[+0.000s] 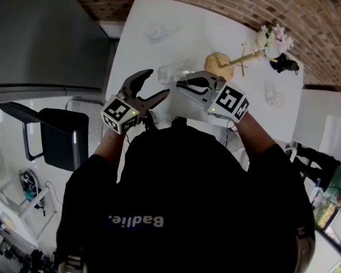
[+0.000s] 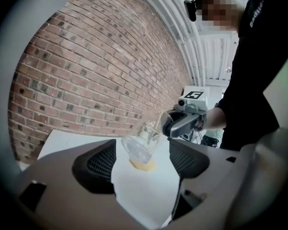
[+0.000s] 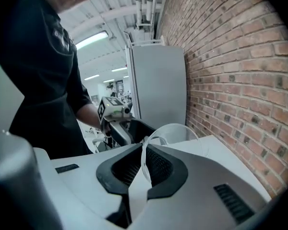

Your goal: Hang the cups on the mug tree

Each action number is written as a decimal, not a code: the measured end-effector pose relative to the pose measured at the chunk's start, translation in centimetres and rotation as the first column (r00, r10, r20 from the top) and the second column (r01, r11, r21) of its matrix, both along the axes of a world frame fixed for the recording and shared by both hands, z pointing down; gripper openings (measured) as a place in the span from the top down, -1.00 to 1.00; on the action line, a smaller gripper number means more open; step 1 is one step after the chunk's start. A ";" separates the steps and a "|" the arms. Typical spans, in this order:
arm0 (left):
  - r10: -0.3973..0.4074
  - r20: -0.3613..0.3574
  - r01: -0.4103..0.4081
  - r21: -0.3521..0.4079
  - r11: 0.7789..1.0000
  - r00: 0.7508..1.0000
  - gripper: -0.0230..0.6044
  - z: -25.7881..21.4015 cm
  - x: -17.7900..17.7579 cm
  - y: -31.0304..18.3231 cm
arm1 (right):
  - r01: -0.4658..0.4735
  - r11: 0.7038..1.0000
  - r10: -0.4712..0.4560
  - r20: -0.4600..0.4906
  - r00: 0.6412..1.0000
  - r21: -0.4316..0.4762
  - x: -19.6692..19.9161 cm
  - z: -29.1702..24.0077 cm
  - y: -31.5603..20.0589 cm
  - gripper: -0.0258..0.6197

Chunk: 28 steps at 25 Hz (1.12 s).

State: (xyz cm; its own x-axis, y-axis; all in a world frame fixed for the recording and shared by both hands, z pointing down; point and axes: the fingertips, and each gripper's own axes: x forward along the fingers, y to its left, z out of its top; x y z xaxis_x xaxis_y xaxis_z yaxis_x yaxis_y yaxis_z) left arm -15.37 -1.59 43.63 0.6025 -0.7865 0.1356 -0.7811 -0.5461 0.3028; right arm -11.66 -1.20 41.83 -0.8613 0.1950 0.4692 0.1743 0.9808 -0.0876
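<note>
Flowers (image 1: 277,37) just beside mug tree (image 1: 220,65)

The room is evenly bright under ceiling strip lights (image 3: 91,40) high beyond the right claw (image 3: 145,150), and the white counter (image 1: 159,16) ahead of both claws glares almost blank, with only faint shadows. Through each claw's lens the brick wall (image 2: 86,71) bows and the rim sinks into black. The left claw (image 2: 142,147) looks soft up close, and the clear cup (image 3: 180,131) pinched in the right claw shows only thin bright edges.
</note>
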 end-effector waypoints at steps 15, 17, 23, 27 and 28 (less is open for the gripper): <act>0.285 -0.245 -0.286 0.035 0.958 0.927 -0.19 -3.6 4.1 -1.3 | -0.041 0.973 0.096 0.231 0.968 -0.229 2.5 -4.8 0.2 0.78; 0.300 -0.261 -0.305 0.023 0.952 0.918 -0.14 -3.2 4.5 -1.6 | -0.042 0.965 0.109 0.246 0.963 -0.259 3.1 -4.5 0.0 0.78; 0.321 -0.249 -0.336 -0.017 0.942 0.914 -0.13 -2.5 5.7 -2.9 | -0.071 0.941 0.171 0.284 0.944 -0.330 4.5 -3.4 -1.3 0.78; 0.330 -0.191 -0.345 -0.053 0.937 0.924 -0.12 -1.3 6.3 -3.9 | -0.082 0.926 0.206 0.312 0.927 -0.367 5.3 -2.0 -2.4 0.78; 0.329 -0.180 -0.344 -0.060 0.937 0.927 -0.11 -1.1 6.4 -4.1 | -0.089 0.922 0.219 0.317 0.923 -0.377 5.5 -1.7 -2.7 0.78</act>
